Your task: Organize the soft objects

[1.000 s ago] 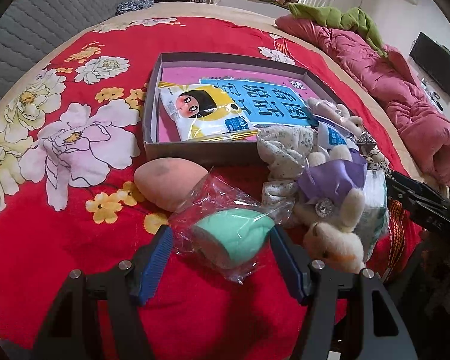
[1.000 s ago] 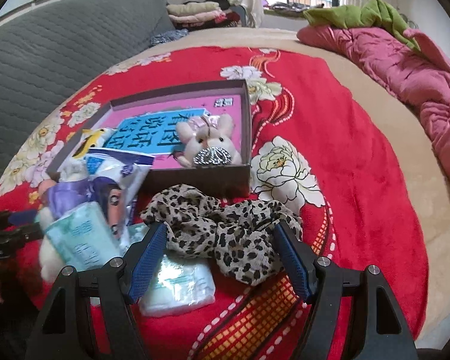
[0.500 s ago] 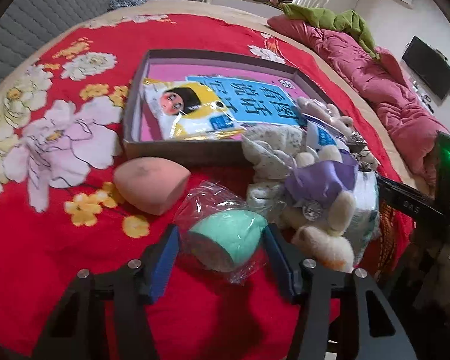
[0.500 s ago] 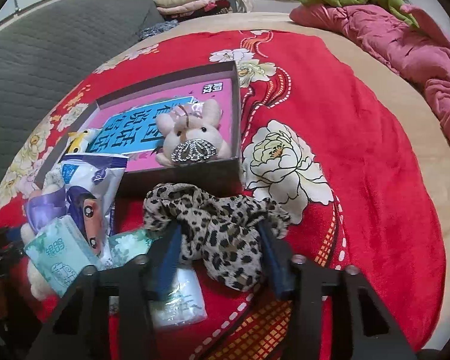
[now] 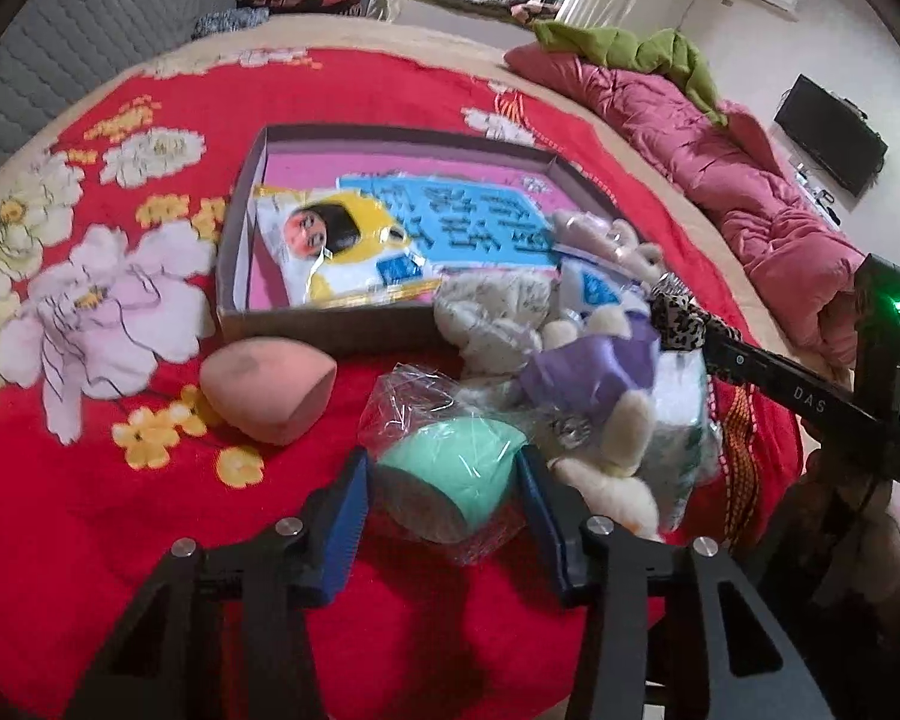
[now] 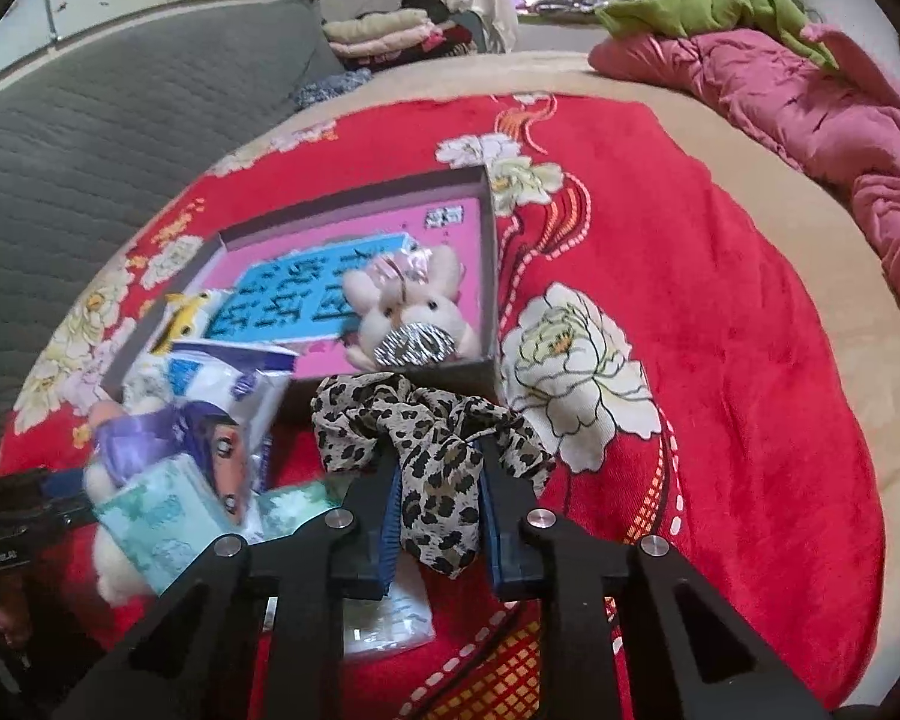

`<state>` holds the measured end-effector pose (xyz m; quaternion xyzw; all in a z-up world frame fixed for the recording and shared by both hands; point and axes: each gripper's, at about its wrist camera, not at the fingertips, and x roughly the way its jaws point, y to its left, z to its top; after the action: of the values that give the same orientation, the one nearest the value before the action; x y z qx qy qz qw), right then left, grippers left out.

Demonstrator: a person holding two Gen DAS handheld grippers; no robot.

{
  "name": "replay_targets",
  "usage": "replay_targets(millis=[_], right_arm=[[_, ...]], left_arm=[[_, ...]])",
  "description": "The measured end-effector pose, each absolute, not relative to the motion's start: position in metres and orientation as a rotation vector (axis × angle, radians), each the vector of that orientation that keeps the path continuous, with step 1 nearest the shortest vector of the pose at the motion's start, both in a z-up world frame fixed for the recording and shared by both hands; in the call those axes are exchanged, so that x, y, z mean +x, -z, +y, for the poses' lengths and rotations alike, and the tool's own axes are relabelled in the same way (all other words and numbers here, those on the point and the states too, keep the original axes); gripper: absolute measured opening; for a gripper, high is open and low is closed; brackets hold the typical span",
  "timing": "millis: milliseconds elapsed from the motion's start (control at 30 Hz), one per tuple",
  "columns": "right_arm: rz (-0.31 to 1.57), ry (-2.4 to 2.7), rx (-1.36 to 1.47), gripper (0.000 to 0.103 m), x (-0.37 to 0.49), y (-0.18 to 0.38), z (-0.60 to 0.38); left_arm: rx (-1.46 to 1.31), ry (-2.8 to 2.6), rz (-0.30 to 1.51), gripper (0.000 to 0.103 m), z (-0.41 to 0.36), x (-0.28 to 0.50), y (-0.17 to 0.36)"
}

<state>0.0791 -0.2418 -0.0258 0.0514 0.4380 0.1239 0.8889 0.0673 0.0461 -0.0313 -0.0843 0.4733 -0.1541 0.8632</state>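
Both grippers have closed in over the last second: the right gripper [image 6: 437,495], wide apart before, now pinches the leopard scrunchie [image 6: 432,450], and the left gripper [image 5: 444,483] has narrowed until its blue pads touch the bagged green sponge [image 5: 450,480].

Each tool grips its item across the narrow waist — the sensible hold, since soft things bulge out of a wide or end-on grasp. By my reading the scrunchie is already clamped and bunched between the pads, its ruffles spilling toward 11 and 1 o'clock; the sponge looks squeezed through its crinkly bag, though how firmly I cannot tell.

In the left view the sponge sits at 6 o'clock on the red blanket [image 5: 90,510], its flat cut face turned toward the camera and its long axis running away toward 12 — toward the box [image 5: 330,330]. A pink sponge [image 5: 267,390] lies at its 10 o'clock, long axis roughly crosswise, cut face toward 3. In the right view the scrunchie lies just before the box's near wall, below the plush rabbit [image 6: 408,312] already inside.
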Motion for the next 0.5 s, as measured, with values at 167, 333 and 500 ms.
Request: replay_targets(millis=[167,333,500], right_arm=[[0.873,-0.282,0.118,0.021,0.071,0.016,-0.242],[0.824,-0.307,0.138,0.021,0.064,0.004,-0.243],[0.773,-0.339,0.148,0.021,0.062,-0.009,-0.241]], left_arm=[[-0.181,0.317,0.959,0.048,0.050,0.064,0.023],[-0.182,0.309,0.916,0.049,0.051,0.059,0.013],[-0.201,0.290,0.870,0.049,0.057,0.057,0.004]])
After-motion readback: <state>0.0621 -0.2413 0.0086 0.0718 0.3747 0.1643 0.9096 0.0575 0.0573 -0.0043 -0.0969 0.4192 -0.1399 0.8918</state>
